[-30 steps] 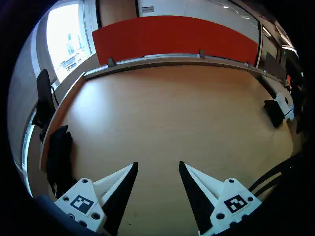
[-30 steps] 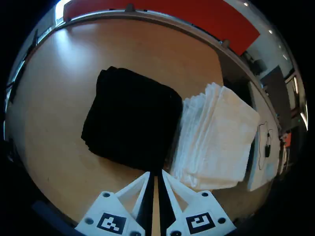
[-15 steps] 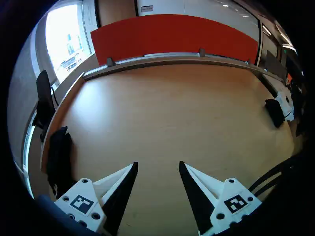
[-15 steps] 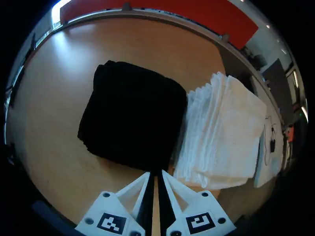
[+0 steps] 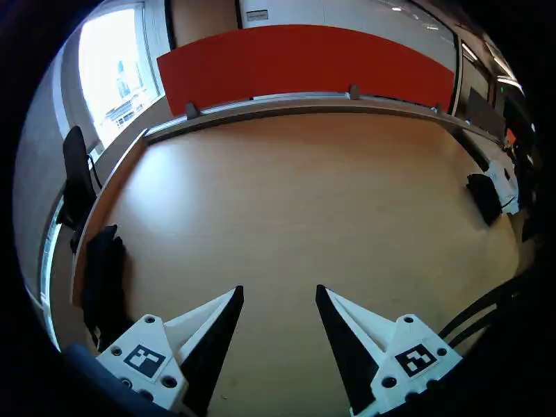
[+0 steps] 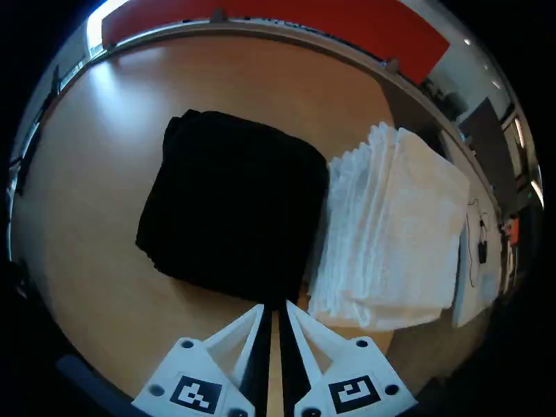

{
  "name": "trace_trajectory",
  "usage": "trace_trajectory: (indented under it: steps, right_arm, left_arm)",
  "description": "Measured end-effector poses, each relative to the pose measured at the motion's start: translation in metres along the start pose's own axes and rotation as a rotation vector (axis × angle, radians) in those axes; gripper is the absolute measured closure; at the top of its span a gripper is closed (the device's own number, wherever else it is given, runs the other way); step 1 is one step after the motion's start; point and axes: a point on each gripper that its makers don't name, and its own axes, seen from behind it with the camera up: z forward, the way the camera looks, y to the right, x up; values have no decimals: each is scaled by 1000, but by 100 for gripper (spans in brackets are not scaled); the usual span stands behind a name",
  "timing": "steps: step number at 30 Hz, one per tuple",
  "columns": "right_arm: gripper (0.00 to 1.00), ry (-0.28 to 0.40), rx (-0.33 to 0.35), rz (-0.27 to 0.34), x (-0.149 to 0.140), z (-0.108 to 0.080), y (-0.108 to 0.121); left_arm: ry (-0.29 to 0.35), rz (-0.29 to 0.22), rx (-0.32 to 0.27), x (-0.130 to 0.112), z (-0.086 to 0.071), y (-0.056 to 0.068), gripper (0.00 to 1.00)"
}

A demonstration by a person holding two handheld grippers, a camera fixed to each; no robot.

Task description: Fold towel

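In the right gripper view a stack of folded black towels [image 6: 233, 201] lies on the wooden table [image 6: 90, 181], and a stack of folded white towels [image 6: 399, 229] lies against its right side. My right gripper [image 6: 274, 313] is shut with nothing between its fingers, hovering just short of the near edge of the black stack. In the left gripper view my left gripper [image 5: 278, 295] stands open over bare tabletop [image 5: 306, 194], with nothing between its fingers.
A red partition [image 5: 306, 62] runs along the far edge of the table. A black office chair [image 5: 76, 177] and a dark bag [image 5: 104, 278] are off the left edge. A black object [image 5: 484, 198] lies at the far right. A second desk with a cable [image 6: 476, 243] lies beyond the white stack.
The right gripper view has shifted slightly, with both stacks sitting a little differently in frame. The left gripper has barely moved. Both grippers keep their states.
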Motion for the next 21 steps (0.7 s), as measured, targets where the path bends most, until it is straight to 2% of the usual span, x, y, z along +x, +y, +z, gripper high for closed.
trace_trajectory:
  steps: [10, 13, 15, 20, 21]
  right_arm:
    - [91, 30, 0, 7, 2, -7, 0]
    - [88, 37, -1, 7, 2, -10, 0]
    - [78, 43, -1, 7, 2, -13, -1]
    - [35, 62, 3, 18, 4, -21, 0]
    - [32, 66, 3, 20, 4, -22, 1]
  left_arm:
    - [5, -1, -4, 2, 1, 1, 24]
    - [7, 2, -7, 3, 1, 3, 24]
    - [8, 3, -9, 4, 1, 3, 24]
    - [11, -2, -13, 5, 2, 5, 24]
    - [11, -3, -14, 5, 2, 5, 24]
